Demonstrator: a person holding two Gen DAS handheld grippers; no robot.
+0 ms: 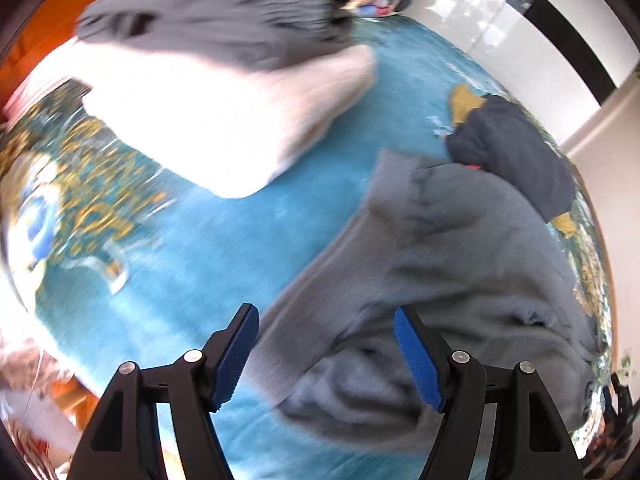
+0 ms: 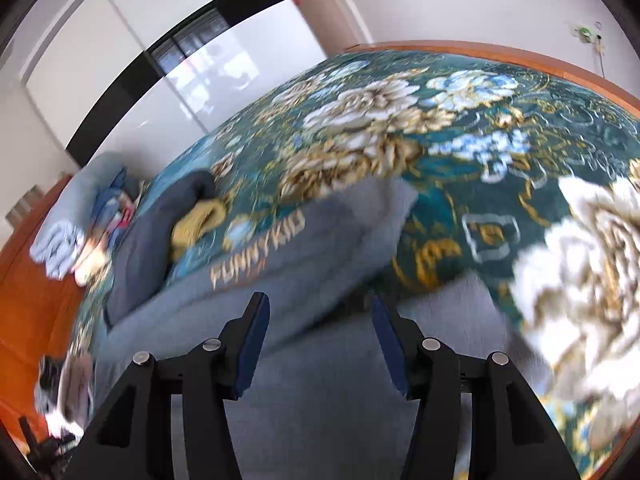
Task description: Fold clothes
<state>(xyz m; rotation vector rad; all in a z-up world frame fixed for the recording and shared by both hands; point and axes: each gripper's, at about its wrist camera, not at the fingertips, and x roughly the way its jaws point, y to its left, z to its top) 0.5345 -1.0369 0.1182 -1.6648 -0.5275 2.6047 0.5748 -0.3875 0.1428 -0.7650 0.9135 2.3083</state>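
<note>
A grey-blue sweatshirt (image 1: 440,276) lies crumpled on the teal floral bedspread (image 1: 224,248). In the right wrist view the sweatshirt (image 2: 288,280) shows the print "FUNNYKID". My left gripper (image 1: 326,320) is open just above its near folds, holding nothing. My right gripper (image 2: 320,312) is open over the sweatshirt's lower part, holding nothing. Both views are motion-blurred.
A folded white garment (image 1: 224,120) with a folded grey one (image 1: 224,20) on top lies at the far left. A dark navy garment (image 1: 516,148) with a mustard piece (image 1: 464,104) lies beyond the sweatshirt. A pile of light blue clothes (image 2: 76,224) sits by the orange headboard (image 2: 28,300).
</note>
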